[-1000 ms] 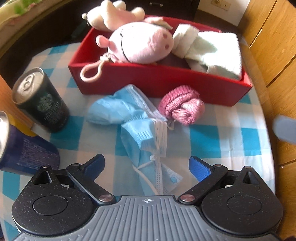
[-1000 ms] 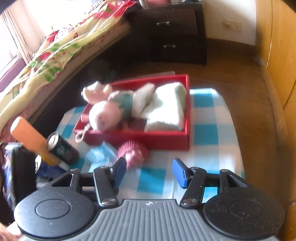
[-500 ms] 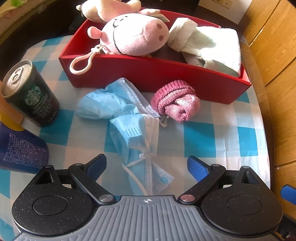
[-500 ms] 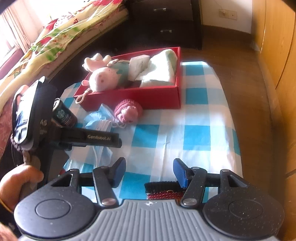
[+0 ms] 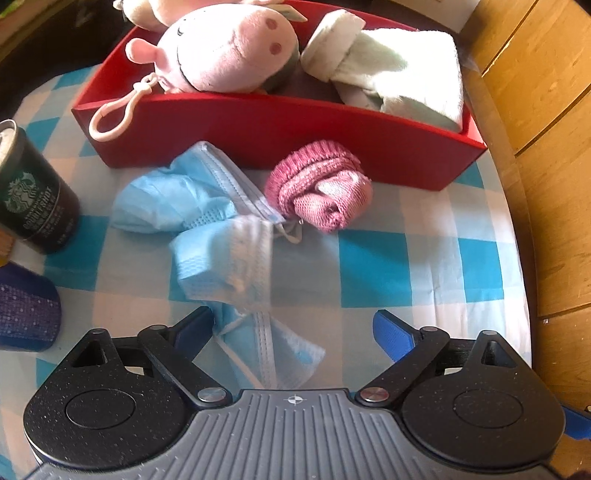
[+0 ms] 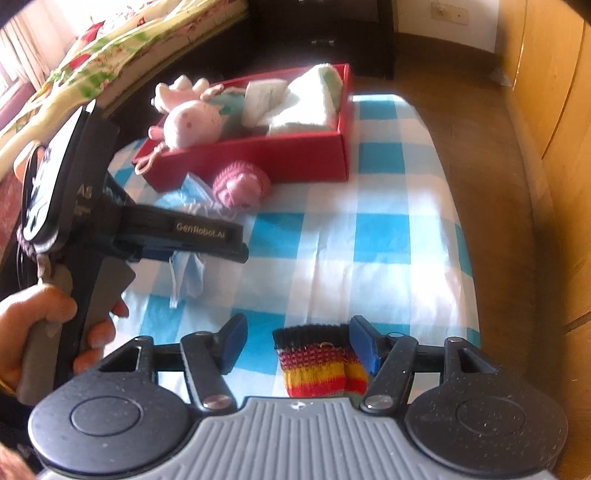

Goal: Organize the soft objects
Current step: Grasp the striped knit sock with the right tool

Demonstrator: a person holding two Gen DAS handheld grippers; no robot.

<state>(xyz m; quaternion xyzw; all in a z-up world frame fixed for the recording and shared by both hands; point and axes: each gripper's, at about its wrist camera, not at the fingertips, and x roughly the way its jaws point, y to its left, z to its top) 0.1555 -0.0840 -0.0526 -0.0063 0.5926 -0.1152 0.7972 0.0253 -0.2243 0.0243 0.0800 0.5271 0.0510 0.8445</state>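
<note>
A red box [image 5: 280,133] [image 6: 258,155] holds a pink pig plush [image 5: 229,55] [image 6: 188,122] and white towels [image 5: 399,74] [image 6: 310,99]. In front of it lie a rolled pink sock [image 5: 321,192] [image 6: 240,184] and crumpled blue face masks [image 5: 221,236] [image 6: 186,266]. My left gripper [image 5: 293,328] is open, low over the near end of the masks. My right gripper [image 6: 297,345] is open, with a striped black, red and yellow sock [image 6: 317,362] lying between its fingers on the checked cloth [image 6: 388,240].
A dark Starbucks can [image 5: 31,199] and a blue can [image 5: 26,314] stand at the left. A wooden cabinet [image 5: 546,147] runs along the right. A bed [image 6: 92,62] and a dark dresser [image 6: 332,33] lie beyond the table.
My left gripper moved forward and down toward the masks. My right gripper pulled back toward the near edge, and the striped sock came into view between its fingers.
</note>
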